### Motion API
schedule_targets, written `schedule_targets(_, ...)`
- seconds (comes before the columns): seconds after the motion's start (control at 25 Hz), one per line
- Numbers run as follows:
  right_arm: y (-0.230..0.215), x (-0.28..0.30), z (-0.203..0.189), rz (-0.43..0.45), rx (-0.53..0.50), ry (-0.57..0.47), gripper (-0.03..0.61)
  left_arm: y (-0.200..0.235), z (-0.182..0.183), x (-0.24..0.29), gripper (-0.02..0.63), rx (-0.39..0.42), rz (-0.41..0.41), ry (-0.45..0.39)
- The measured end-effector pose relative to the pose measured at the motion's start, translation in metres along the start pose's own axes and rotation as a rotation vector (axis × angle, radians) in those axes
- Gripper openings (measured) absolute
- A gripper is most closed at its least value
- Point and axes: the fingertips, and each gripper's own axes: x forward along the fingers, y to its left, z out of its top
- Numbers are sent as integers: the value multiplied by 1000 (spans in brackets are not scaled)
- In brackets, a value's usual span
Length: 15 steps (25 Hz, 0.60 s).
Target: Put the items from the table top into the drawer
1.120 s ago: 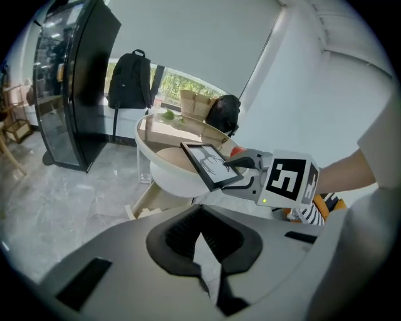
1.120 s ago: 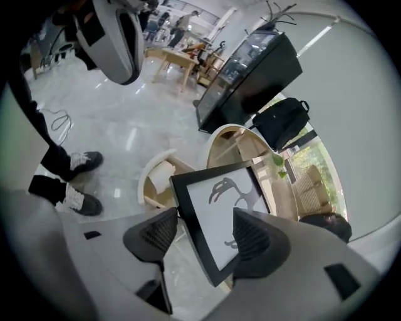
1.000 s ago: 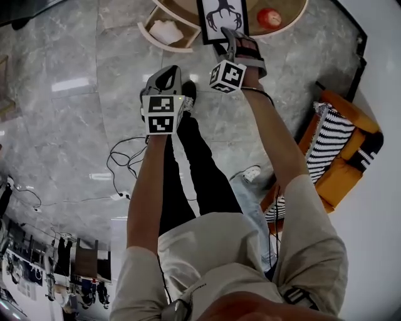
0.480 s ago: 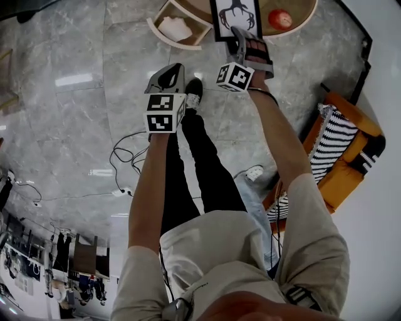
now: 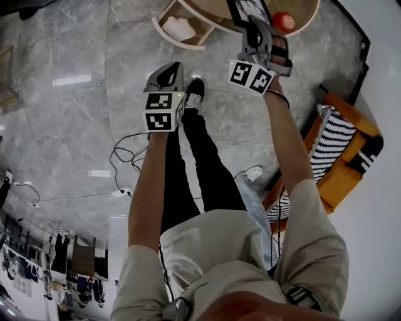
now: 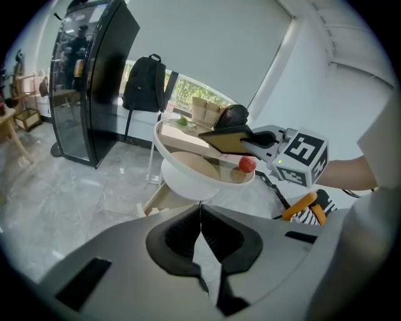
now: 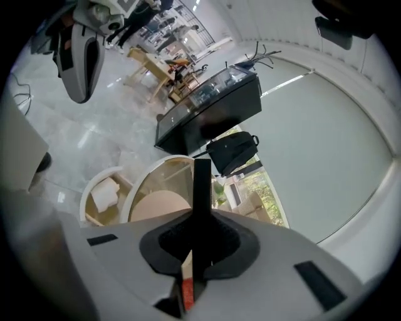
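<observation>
My right gripper (image 5: 254,30) is shut on a black picture frame (image 5: 249,6) with an antler print, held above the round glass-topped table (image 5: 301,15). Its jaws have just been closing, with the frame edge-on (image 7: 202,182) between them. In the left gripper view the frame (image 6: 227,138) hangs tilted over the table (image 6: 188,172). A red apple (image 5: 283,21) lies on the table, also visible as the apple (image 6: 247,164) from the left. The drawer (image 5: 164,30) stands open at the table's left with a white item (image 5: 180,27) inside. My left gripper (image 5: 169,74) is shut and empty, over the floor.
An orange and striped seat (image 5: 341,147) stands at the right. Cables (image 5: 124,164) trail over the marble floor. The person's legs and shoe (image 5: 193,94) are below the grippers. A black cabinet (image 6: 94,81) and a backpack (image 6: 143,84) stand beyond the table.
My right gripper has risen and moved right with the picture frame, lifting it off the table. The left gripper has drifted only slightly.
</observation>
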Motion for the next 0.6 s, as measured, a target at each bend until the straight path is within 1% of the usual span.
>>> schedule_targets(0.16,-14,-7,38,-8,16,-88,52,11,4,-10,21,-17,10,-11)
schedule_targets(0.28,-6,-19,80,9,-5,-177,52,23,2,-18,21,-39,28,-20)
schedule_targets(0.36,11,-32,111,48,-20,-246,52,30,-1,-24,21,-47,37,-23)
schedule_targets(0.48,53,-53,156,134,-50,-346,52,41,-10,-35,21,-59,44,-25)
schedule_targets(0.6,89,-70,184,212,-51,-397,52,56,-17,-46,21,-74,56,-27)
